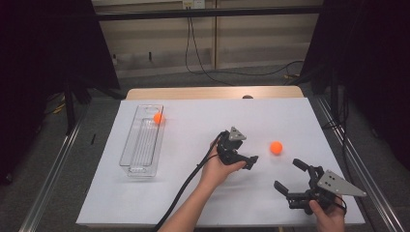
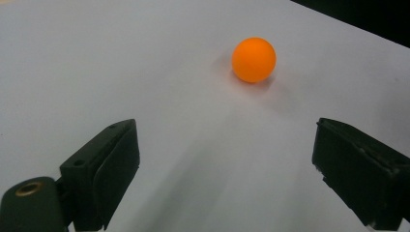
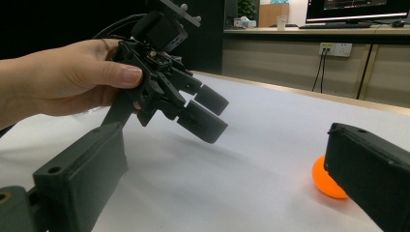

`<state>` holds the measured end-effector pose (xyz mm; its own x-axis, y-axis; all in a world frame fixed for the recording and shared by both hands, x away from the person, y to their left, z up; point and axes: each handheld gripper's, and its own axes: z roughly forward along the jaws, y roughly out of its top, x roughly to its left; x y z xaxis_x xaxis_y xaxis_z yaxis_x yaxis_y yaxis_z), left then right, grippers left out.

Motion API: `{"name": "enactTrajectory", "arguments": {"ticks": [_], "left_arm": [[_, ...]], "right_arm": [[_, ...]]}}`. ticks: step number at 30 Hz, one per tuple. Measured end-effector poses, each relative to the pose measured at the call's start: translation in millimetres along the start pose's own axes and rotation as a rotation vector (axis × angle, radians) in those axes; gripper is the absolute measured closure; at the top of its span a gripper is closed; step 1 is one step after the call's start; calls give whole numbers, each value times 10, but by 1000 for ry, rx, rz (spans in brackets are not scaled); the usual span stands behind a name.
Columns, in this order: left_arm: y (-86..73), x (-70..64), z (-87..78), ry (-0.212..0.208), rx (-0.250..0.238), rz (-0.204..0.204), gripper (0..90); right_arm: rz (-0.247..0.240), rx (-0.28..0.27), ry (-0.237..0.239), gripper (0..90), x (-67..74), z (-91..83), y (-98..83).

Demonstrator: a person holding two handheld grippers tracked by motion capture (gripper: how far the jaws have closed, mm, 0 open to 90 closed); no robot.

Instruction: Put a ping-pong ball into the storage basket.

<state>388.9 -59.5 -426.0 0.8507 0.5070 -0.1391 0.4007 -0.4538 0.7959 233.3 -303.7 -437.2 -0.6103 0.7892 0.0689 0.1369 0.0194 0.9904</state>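
One small orange ball (image 1: 158, 118) is already placed in the clear plastic tray (image 1: 129, 151). A second orange ball (image 1: 276, 147) is left on the white table (image 1: 183, 193), ahead of the left gripper (image 1: 251, 162), whose jaws are wide and empty. The right gripper (image 1: 289, 175) is also held wide, empty.

Both forearms are bare, no sleeves, no gloves. Each hand carries a black gripper built of blocky linkages. The left gripper (image 1: 244, 162) has a thick black cable (image 1: 186, 186) trailing back along the arm and a small grey three-cornered plate (image 1: 236, 134) on top. The right gripper (image 1: 289, 177) wears a larger grey three-cornered plate (image 1: 341, 183) dotted with small dark screw holes. Its jaws are flat black rectangular blocks with small round holes near the top, and a brass-coloured threaded insert sits at the base of a left gripper jaw
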Motion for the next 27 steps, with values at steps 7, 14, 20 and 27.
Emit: {"name": "enactTrajectory", "arguments": {"ticks": [7,14,20,27], "left_arm": [[20,-11,51,-1,0,-1,97],[46,-29,95,-4,2,0,97],[71,-61,152,-13,6,5,96],[72,-76,207,-14,16,11,95]], "right_arm": [[2,-3,-1,9,2,-1,1],[0,-2,-1,9,1,2,0],[1,-3,0,9,1,1,-1],[0,-2,1,9,2,0,-1]]}}
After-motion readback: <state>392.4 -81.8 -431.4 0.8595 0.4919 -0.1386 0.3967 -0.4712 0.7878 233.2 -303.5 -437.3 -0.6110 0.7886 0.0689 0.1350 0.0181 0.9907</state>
